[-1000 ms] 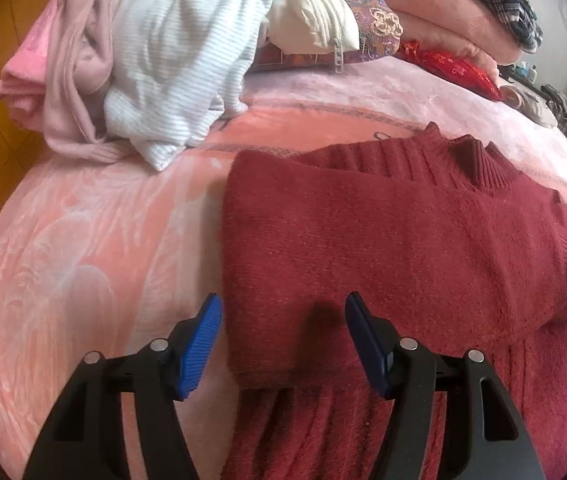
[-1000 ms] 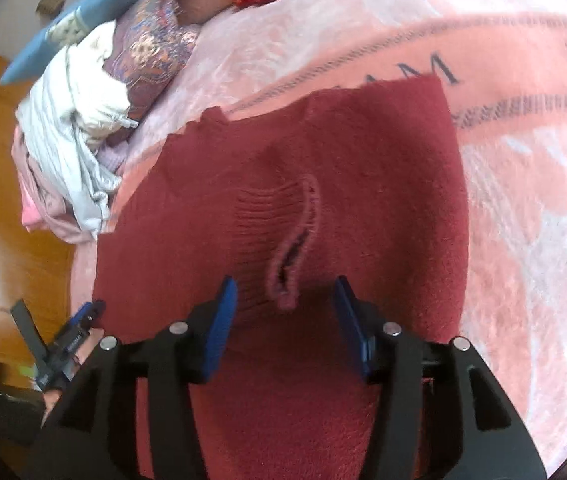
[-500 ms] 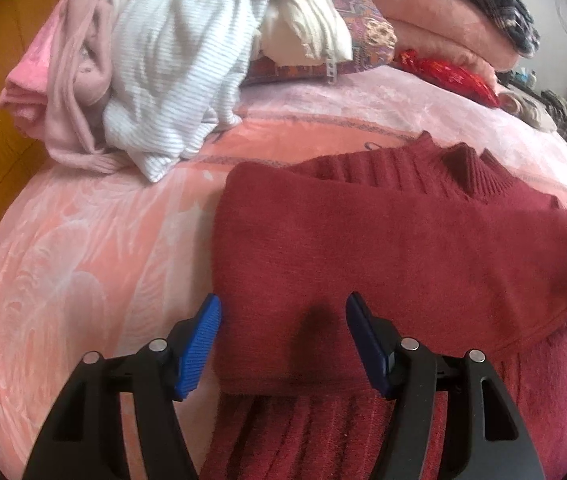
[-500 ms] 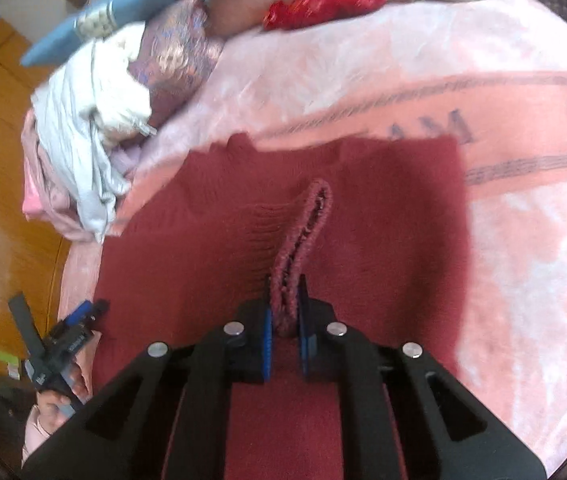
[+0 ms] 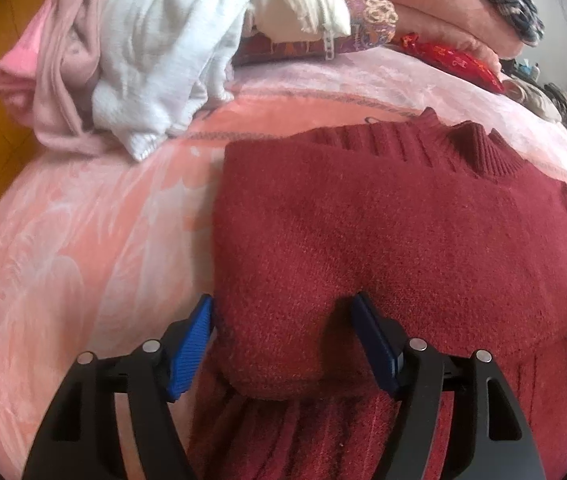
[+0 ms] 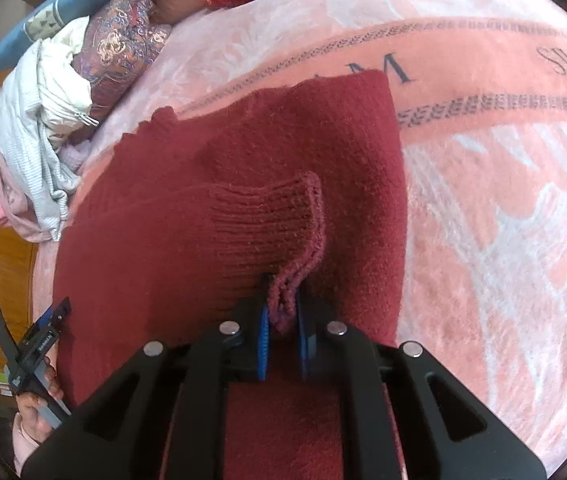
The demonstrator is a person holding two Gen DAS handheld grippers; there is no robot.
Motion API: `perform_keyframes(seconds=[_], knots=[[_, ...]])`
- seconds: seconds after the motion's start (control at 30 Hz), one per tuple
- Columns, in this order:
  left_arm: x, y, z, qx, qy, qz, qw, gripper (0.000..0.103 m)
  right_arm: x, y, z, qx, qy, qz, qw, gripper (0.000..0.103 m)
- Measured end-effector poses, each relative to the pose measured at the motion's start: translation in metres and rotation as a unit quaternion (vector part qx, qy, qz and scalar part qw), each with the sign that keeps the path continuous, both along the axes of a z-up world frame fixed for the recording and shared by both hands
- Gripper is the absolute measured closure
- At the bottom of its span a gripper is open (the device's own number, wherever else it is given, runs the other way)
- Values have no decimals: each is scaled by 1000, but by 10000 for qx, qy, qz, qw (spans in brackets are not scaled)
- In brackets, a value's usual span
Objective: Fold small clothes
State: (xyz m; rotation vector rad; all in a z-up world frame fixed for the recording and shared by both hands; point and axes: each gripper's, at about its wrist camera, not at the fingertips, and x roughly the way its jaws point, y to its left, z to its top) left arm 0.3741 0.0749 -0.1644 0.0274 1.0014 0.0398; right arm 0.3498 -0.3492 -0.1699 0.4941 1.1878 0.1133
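The sweater (image 5: 383,216) lies spread on the bed (image 5: 83,248), filling the centre and right of the left wrist frame, collar toward the upper right. The left claw (image 5: 283,332) sits at bottom centre, straddling the sweater's folded left edge. A heap of clothes (image 5: 155,48) fills the upper left, pillows (image 5: 367,16) behind it. In the right wrist frame, the right claw (image 6: 283,320) at bottom centre pinches the sleeve cuff (image 6: 295,240), sleeve lying over the sweater's body.

The red sweater (image 5: 383,240) runs off the left wrist view's right edge; its folded sleeve hides the body beneath, and the blanket (image 6: 503,200) lettering beyond the sweater is cut off.
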Motion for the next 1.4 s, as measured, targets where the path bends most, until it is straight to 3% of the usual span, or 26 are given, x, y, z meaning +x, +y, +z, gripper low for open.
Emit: perform_keyframes(seconds=[0.1,0.23,0.4,0.6,0.8,0.9,1.1,1.4], knots=[[-4,6,6,-137,114,15,9998,32,-13,-2,14,72,74,7,9999,79],[-30,14,20,-180,247,-93,9995,20,-47,-8,43,-155,26,200,9997,75],[-97,26,40,119,461,-452,9978,15,-121,-18,70,-35,238,317,9992,75],[-185,50,60,203,895,-479,9946,14,-225,-16,85,7,574,589,9966,71],[-247,64,64,-88,1236,-631,9903,11,-300,-19,90,179,432,760,9960,52],[-262,68,59,-39,1285,-756,9888,10,-318,-21,78,215,541,786,9952,51],[-276,82,30,257,1564,-424,9865,10,-328,-20,57,289,796,626,9944,44],[-282,83,17,12,1704,-406,9845,10,-336,2,27,642,1113,741,9889,44]])
